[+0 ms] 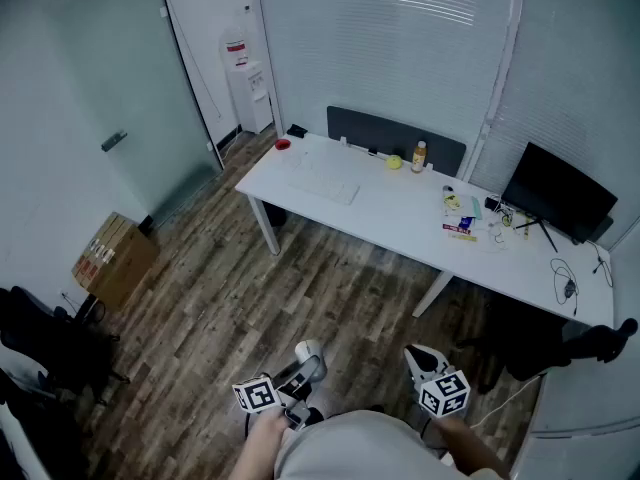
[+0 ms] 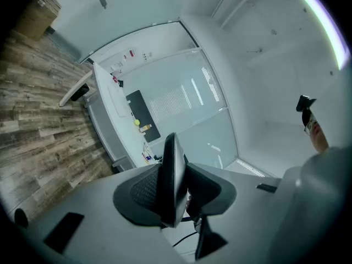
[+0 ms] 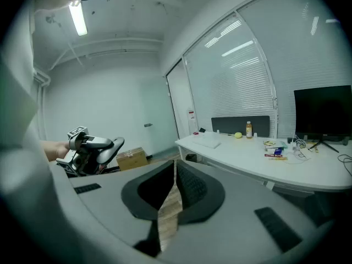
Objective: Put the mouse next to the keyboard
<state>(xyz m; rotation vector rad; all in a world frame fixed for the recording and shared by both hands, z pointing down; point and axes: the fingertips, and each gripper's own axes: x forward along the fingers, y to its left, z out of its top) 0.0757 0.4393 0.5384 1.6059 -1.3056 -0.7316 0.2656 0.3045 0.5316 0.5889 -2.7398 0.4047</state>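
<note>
Left gripper (image 2: pixel 175 166): I see it clenched on the thin dark mouse (image 2: pixel 171 186), held edge-on.
Right gripper (image 3: pixel 175 166): jaw tips together, empty.
Keyboard (image 1: pixel 325 182): on white desk (image 1: pixel 400 223), well apart from mouse.

In the head view, the things strewn over the right half of the counter (image 1: pixel 400 218) are too small to name, and no mouse can be told among them. The keyboard (image 1: pixel 323 184) is only a pale patch. The frame's lower edge cuts off the person's torso (image 1: pixel 360 450).
</note>
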